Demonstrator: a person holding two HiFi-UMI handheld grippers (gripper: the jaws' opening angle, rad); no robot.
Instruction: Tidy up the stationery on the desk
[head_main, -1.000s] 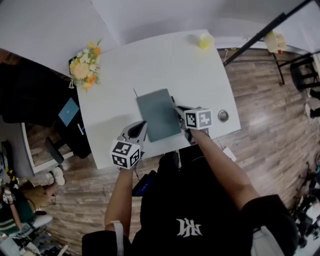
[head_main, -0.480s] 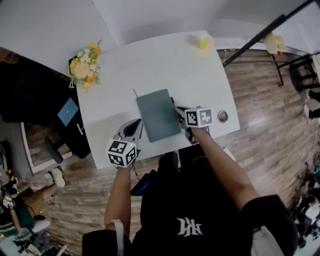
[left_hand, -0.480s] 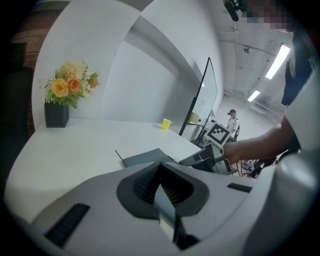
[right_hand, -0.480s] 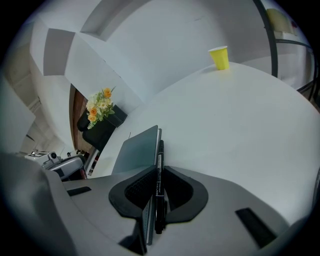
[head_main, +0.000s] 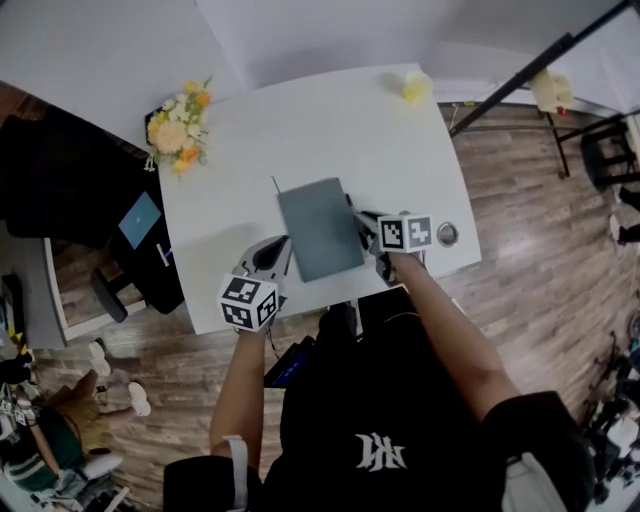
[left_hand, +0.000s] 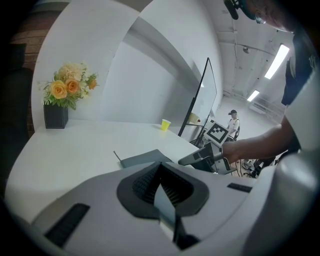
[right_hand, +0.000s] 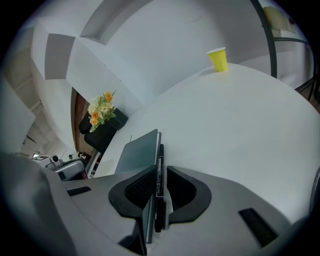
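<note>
Two pieces of stationery lie side by side near the front edge of the white counter (head_main: 330, 130). One is a closed grey-green notebook (head_main: 320, 228), lying flat. The other is a black pen (right_hand: 160, 155), which runs along the notebook's right edge, parallel to it and just beside it.

The right tool (right_hand: 161, 175) points down at this pair from the near side. Its jaws stand a little apart with the pen between them, and the notebook's edge lies against the inner side of the left-hand pad. A thin pale gap shows between the pen and the other pad, so the tool is set around the pen rather than clenched on it.

The left tool (left_hand: 161, 170) is clenched with nothing in it, its two dark pads meeting in a single seam. In the head view it sits just beside the notebook's near left corner, tips toward the book. Whether it touches the book I cannot tell.

A thin dark strip sticks out past the notebook's far left corner; what it is I cannot tell. A round metal grommet (head_main: 447, 233) is set in the counter right of the right tool. A yellow cup (head_main: 414, 86) stands upright at the far right corner, well apart from the notebook. Orange and cream flowers (head_main: 178, 128) in a dark box stand at the far left corner. A wooden floor (head_main: 540, 260) shows around the counter.
</note>
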